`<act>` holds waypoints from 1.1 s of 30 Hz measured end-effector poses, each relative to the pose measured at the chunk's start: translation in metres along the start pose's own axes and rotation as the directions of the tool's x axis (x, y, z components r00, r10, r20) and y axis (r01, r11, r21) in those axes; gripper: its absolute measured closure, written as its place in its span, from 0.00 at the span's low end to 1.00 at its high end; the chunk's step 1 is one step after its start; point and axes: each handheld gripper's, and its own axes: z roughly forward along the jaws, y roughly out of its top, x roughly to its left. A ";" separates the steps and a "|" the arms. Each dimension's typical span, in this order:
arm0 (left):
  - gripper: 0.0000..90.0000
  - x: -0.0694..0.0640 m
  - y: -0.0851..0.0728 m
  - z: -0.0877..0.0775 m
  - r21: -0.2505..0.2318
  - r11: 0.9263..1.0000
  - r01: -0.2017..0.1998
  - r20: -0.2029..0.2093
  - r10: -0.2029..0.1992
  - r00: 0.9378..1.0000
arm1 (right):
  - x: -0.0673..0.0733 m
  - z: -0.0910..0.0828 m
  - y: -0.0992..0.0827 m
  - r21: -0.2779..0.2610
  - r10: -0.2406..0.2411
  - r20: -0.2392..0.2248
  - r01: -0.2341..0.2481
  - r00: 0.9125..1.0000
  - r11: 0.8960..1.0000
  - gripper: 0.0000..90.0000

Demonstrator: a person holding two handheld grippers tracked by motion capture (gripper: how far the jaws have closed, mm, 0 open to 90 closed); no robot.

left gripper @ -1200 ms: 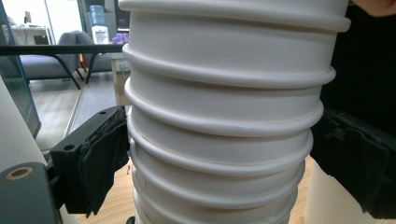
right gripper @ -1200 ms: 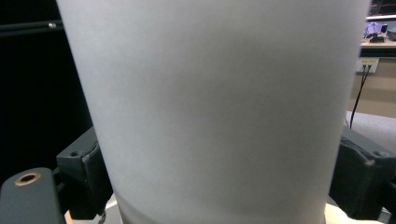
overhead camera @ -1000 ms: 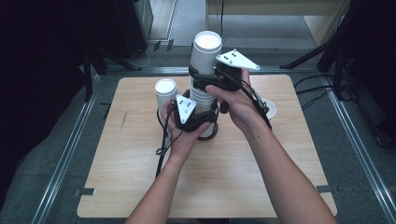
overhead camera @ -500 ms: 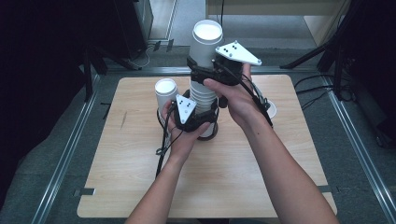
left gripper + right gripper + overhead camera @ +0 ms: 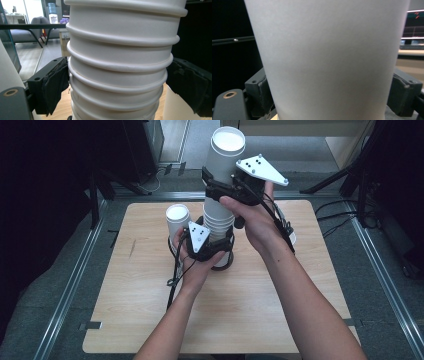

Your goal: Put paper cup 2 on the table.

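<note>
Top cup clamped in the right tongs, pads pressed on its plain wall on both sides, as the right gripper view shows. Raised above the stack of cups, bottom end apparently tucked in the stack's mouth (hard to tell how deep from above). Long axis near upright, leaning slightly; mouth up, straight in line with the stack below. Left tongs clamped low on the stack, one pad on each side of the ribbed rims in the left gripper view, pinning it to the table.

Relation that matters: cup directly over the stack, so separation runs along that shared upright axis, straight up and away from the left tongs. Right hand nearer the cup, already on it; left hand lower, at the stack's foot. Judged: pulling one cup free, nearly out but probably not clear yet.

Count: one cup in the lift; one stack, at least six rolled rims counted in the left gripper view (more likely hidden below); one single cup standing on the table just beside the left hand; a white cup part hidden behind the right forearm. Two tongs, two hands.
</note>
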 end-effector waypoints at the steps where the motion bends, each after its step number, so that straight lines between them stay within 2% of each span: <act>1: 0.07 0.000 0.000 0.000 0.000 1.000 0.000 0.000 0.000 1.000 | 0.000 0.000 0.000 0.000 0.000 0.000 0.000 1.000 1.000 0.14; 11: 0.07 0.000 0.000 0.000 0.001 1.000 -0.001 0.002 0.001 1.000 | -0.002 -0.011 0.014 -0.032 -0.004 0.021 0.005 1.000 0.999 0.14; 16: 0.07 0.000 0.001 -0.001 0.004 1.000 -0.006 0.005 0.006 1.000 | -0.007 -0.022 0.020 -0.047 -0.010 0.032 0.012 0.999 0.999 0.14; 19: 0.07 0.000 0.002 -0.003 0.004 1.000 -0.013 0.005 0.013 1.000 | -0.009 -0.026 0.020 -0.053 -0.010 0.033 0.012 0.999 0.999 0.14; 24: 0.07 0.000 0.007 -0.008 -0.001 1.000 -0.003 0.018 0.003 1.000 | -0.017 -0.035 0.016 -0.052 -0.007 0.048 0.010 0.999 0.999 0.14; 30: 0.05 0.000 0.011 -0.015 0.031 1.000 -0.002 0.043 0.000 0.999 | -0.030 -0.047 0.011 -0.059 0.008 0.068 -0.004 0.998 0.998 0.14; 31: 0.01 -0.001 0.011 -0.016 0.040 0.999 -0.004 0.045 0.002 0.999 | -0.032 -0.049 0.011 -0.061 0.015 0.071 -0.011 0.997 0.998 0.14; 33: 0.01 -0.002 0.013 -0.020 0.044 0.999 -0.008 0.055 0.006 0.998 | -0.036 -0.054 0.009 -0.063 0.020 0.073 -0.016 0.997 0.998 0.14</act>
